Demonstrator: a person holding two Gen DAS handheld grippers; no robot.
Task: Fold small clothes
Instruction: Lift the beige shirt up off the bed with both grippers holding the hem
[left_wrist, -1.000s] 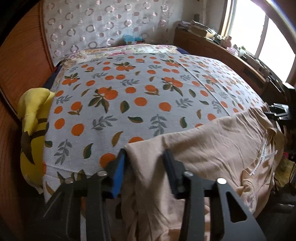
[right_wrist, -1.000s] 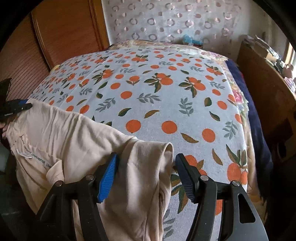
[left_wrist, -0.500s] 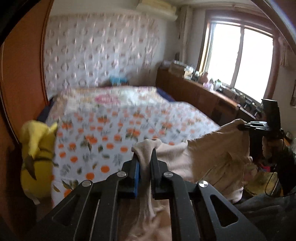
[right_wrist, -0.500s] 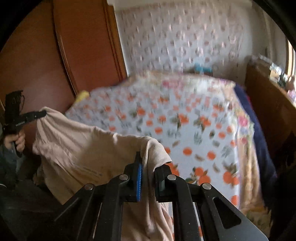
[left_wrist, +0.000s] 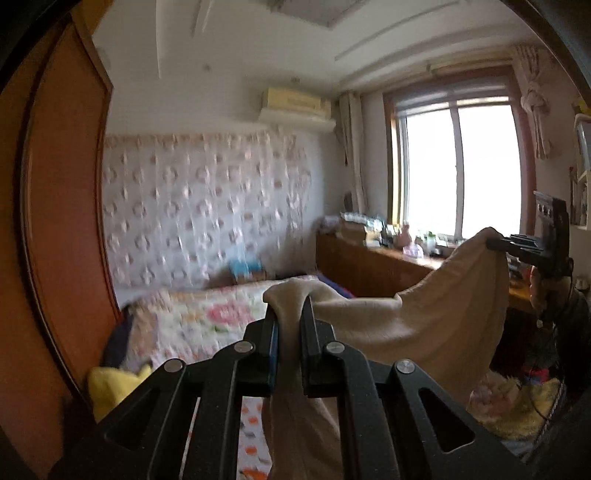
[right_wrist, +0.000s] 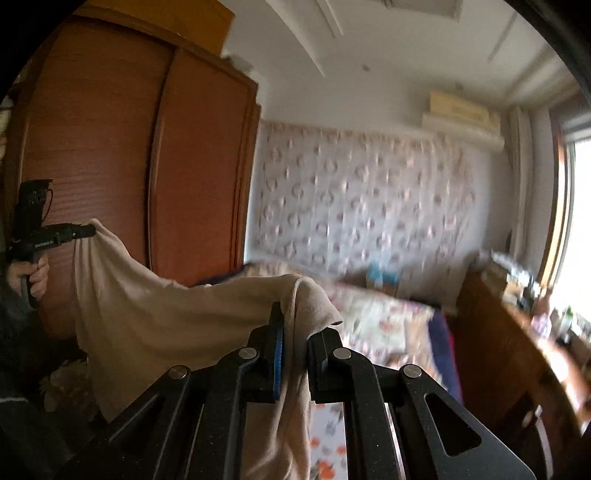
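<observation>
Beige garment (left_wrist: 436, 325) above patterned bed (left_wrist: 207, 317), wooden wardrobe (right_wrist: 110, 147), window (left_wrist: 458, 177)

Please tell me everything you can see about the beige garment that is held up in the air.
The beige garment is soft, thin, plain cloth, looking like knit fabric, without visible print. It hangs in the air, stretched between the left tongs and the right tongs, each shut on one upper corner. The top edge sags between the two grips, and the rest drapes down in loose folds. It hangs in front of the bed; whether its lower edge touches anything is hidden.
</observation>
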